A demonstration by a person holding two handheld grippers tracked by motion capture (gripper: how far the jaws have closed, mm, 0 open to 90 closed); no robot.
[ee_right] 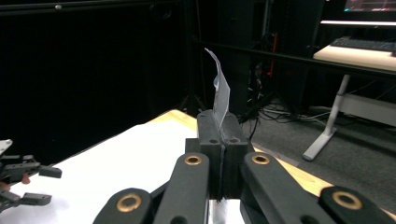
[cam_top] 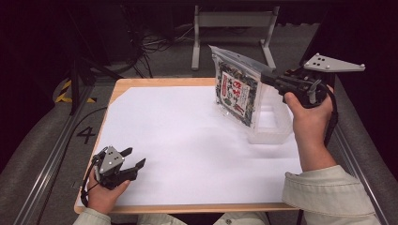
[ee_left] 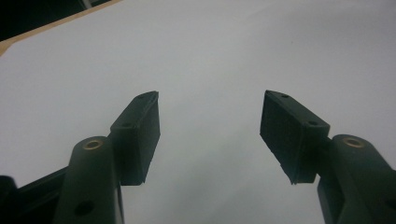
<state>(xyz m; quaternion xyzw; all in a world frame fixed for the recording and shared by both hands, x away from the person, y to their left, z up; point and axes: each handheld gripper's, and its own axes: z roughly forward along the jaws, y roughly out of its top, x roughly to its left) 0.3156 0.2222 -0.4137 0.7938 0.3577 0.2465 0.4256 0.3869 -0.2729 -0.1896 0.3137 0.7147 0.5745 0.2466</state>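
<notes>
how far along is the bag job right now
Done: the right gripper is shut on the top edge of the clear zip bag, which holds a printed packet and hangs above the clear plastic container.
In hand: the bag is in the air, apparently between container and table.
Left: setting it down and letting go. The left gripper rests open and holds nothing.

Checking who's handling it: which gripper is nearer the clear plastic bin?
Right. The right gripper holds a printed bag just above the bin; the left gripper rests open across the table.
</notes>
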